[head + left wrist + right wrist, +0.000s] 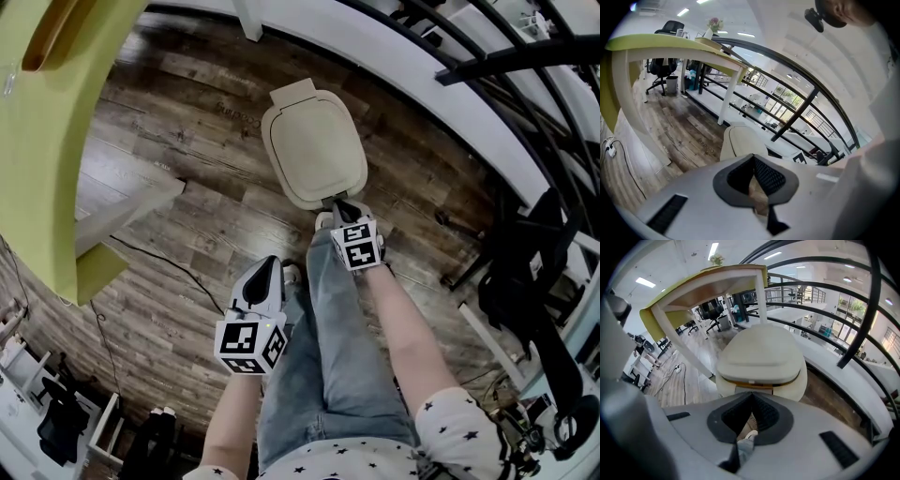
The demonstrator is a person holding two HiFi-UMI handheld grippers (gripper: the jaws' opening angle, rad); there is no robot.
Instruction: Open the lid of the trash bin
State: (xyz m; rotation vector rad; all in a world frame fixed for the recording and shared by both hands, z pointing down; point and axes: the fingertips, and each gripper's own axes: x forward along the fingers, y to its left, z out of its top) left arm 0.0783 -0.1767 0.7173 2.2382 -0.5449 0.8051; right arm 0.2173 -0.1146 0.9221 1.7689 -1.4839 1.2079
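A cream trash bin (pixel 314 155) stands on the wood floor with its lid (pixel 759 355) down. My right gripper (pixel 345 208) is shut and empty, its tips just at the bin's near edge. In the right gripper view the bin fills the middle, right ahead of the closed jaws (pixel 751 397). My left gripper (pixel 262 278) is shut and empty too, held lower and to the left, above the person's jeans. The left gripper view shows the bin (pixel 740 140) a little way ahead of its tips (pixel 753 158).
A yellow-green table (pixel 47 141) with white legs stands to the left. A cable (pixel 164 262) runs across the floor. Black railings (pixel 506 66) and a white ledge curve behind the bin. A black stand (pixel 525 272) is on the right. Office chairs (pixel 663 70) sit far off.
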